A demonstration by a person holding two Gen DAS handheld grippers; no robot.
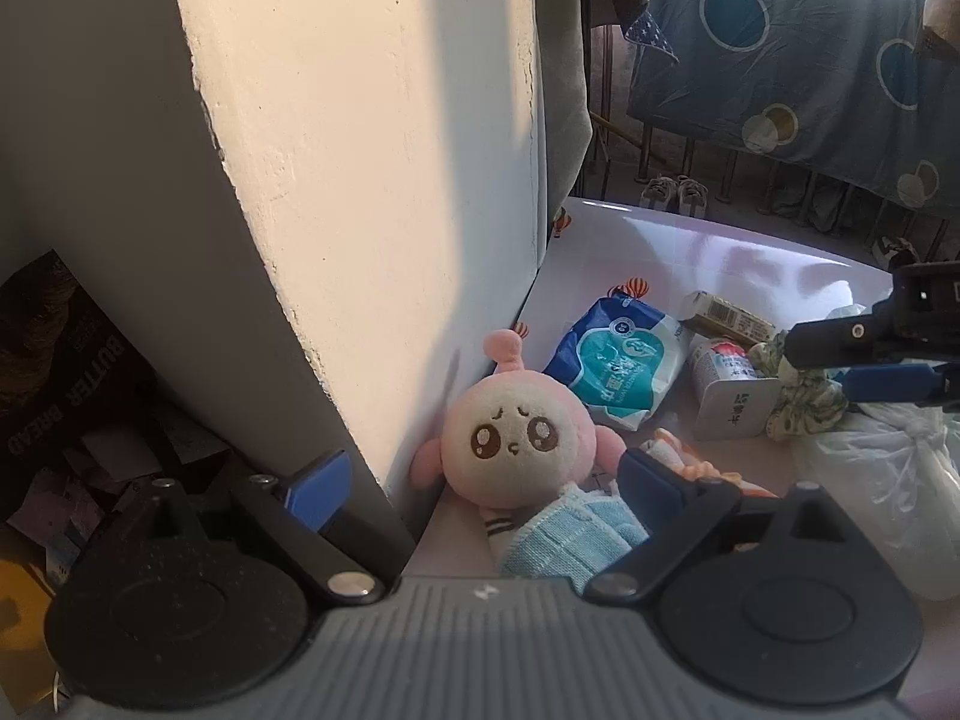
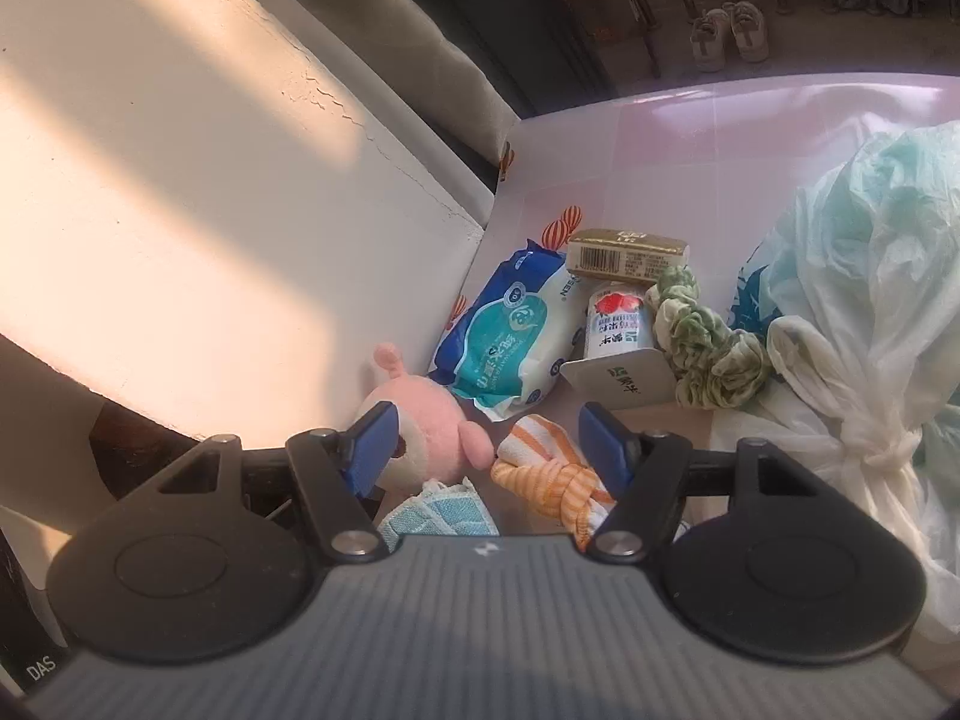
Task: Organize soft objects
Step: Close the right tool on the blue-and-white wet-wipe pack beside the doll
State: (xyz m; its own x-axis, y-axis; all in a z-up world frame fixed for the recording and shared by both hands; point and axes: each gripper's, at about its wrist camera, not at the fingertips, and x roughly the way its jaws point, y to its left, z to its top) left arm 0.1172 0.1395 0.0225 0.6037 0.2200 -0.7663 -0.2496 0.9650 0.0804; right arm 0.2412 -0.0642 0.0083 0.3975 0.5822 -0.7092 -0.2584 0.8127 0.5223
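Observation:
A pink plush doll [image 1: 516, 438] with a cream face leans in the corner against the wall, a light-blue knitted cloth [image 1: 570, 540] over its lower part. My left gripper [image 1: 485, 483] is open and straddles the doll without pressing it; its left finger sits past the wall corner. An orange-striped knotted cloth [image 2: 543, 477] lies just ahead of my right gripper [image 2: 489, 444], which is open and holds nothing. The doll [image 2: 420, 420] and the blue cloth [image 2: 432, 510] show at its left pad. A green frilly scrunchie [image 2: 702, 342] lies to the right. In the left wrist view the right gripper [image 1: 822, 360] hovers over the scrunchie [image 1: 804, 396].
A blue pack of wipes [image 2: 504, 336], a yoghurt cup [image 2: 618, 324] on its side and a gold box [image 2: 624, 255] lie on the pink tabletop [image 2: 690, 138]. A tied plastic bag [image 2: 870, 312] fills the right. A cream wall [image 1: 360, 180] closes the left; shoes [image 2: 729, 33] stand on the floor beyond.

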